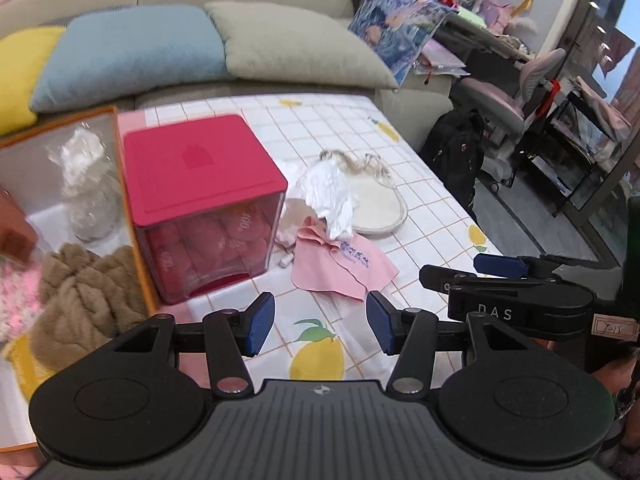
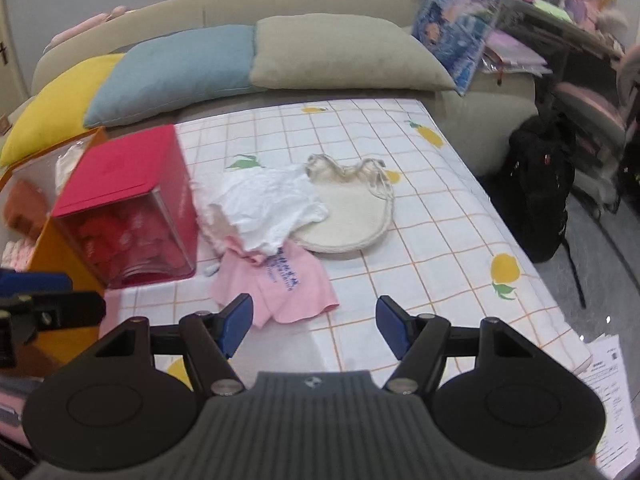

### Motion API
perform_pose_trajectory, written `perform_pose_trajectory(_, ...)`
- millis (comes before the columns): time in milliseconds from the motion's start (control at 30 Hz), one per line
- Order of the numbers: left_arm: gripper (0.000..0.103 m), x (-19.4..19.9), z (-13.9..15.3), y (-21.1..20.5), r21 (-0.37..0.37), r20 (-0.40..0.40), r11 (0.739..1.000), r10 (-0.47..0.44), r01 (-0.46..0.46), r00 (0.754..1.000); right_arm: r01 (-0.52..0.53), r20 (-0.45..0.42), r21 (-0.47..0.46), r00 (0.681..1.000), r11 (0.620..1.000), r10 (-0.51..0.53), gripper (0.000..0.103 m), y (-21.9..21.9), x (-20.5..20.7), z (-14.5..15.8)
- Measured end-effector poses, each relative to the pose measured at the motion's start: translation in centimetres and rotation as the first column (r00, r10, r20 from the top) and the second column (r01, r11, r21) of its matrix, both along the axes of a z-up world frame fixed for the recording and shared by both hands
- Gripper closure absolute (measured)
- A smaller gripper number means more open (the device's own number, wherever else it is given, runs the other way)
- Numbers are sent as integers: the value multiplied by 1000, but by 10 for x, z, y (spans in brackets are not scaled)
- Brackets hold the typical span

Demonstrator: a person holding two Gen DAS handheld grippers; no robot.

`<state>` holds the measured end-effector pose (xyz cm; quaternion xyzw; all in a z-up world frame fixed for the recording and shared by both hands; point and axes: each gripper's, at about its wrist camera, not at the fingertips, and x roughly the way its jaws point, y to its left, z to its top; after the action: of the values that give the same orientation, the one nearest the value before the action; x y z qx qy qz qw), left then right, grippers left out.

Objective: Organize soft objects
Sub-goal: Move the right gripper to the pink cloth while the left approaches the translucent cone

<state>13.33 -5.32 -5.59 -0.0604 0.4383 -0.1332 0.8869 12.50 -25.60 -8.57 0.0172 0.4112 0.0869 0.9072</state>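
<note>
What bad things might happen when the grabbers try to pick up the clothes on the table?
1. The white cloth lies on top of the pink cloth and overlaps the cream pouch. Pulling one might drag the others along.
2. The pile sits right beside the red-lidded box, so a gripper reaching in may bump it.
3. The left gripper and right gripper are both open and close together, so they might knock each other.

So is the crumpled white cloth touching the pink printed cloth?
Touching. The right wrist view shows the crumpled white cloth lying over the pink printed cloth's upper edge, no gap between them.
</note>
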Motion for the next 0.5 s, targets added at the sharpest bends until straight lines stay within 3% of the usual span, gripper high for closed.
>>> perform_pose_trajectory(133, 42, 13, -10, -9, 58, -16, 998, 12, -11, 1000, -34, -55, 66, 998, 997, 38, 33, -1, 22, -17)
perform_pose_trajectory(233, 42, 22, -17, -13, 121, -29, 993, 2, 1, 1000, -89, -79, 78, 992, 993, 95, 21, 7, 41, -32)
perform_pose_trajectory(400, 42, 36, -29, -12, 141, -75, 990, 20, -10, 997, -154, -107, 52, 981, 987, 159, 20, 19, 70, -56)
perform_pose_trajectory(500, 42, 39, -36, -15, 142, -101, 990, 20, -6, 995, -160, -126, 86, 977, 983, 170, 24, 19, 82, -67)
